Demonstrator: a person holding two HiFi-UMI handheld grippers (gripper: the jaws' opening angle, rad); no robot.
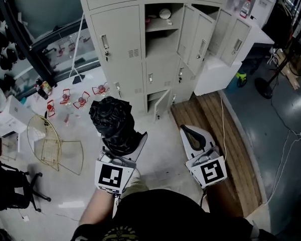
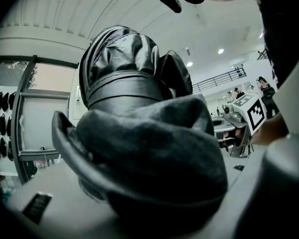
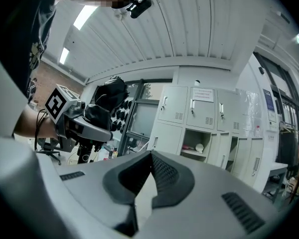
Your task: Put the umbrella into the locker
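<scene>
**Umbrella clamped in the left gripper, in front of the lockers**

The left gripper [image 1: 123,142] is pinched on a folded black umbrella [image 1: 111,116]. Its jaws press on the lower part of the bundle, and the crumpled fabric end sticks out past the tips toward the lockers. In the left gripper view the umbrella fills most of the frame, wedged between the jaws. It is held in the air above the pale floor [image 1: 155,154], well short of the lockers and not inside any compartment.

The right gripper [image 1: 189,131] is beside it, apart from the umbrella. Its jaws are pressed together with nothing between them, and the dark pads meet at the tips.

A bank of cream metal lockers [image 1: 121,39] stands ahead. One upper compartment [image 1: 160,31] is open, with a shelf inside and a small white object on it. To its right several doors [image 1: 196,40] hang open. Low down, a small door [image 1: 159,103] stands ajar.

A strip of wooden boards [image 1: 230,149] runs along the floor's right side, from the foot of the lockers toward the person. Near the floor's left edge lies a yellowish wire frame [image 1: 52,142]. A black office chair [image 1: 10,187] stands at the bottom left corner. Small red and white objects [image 1: 72,99] are scattered on the floor close to the lockers' left end.
</scene>
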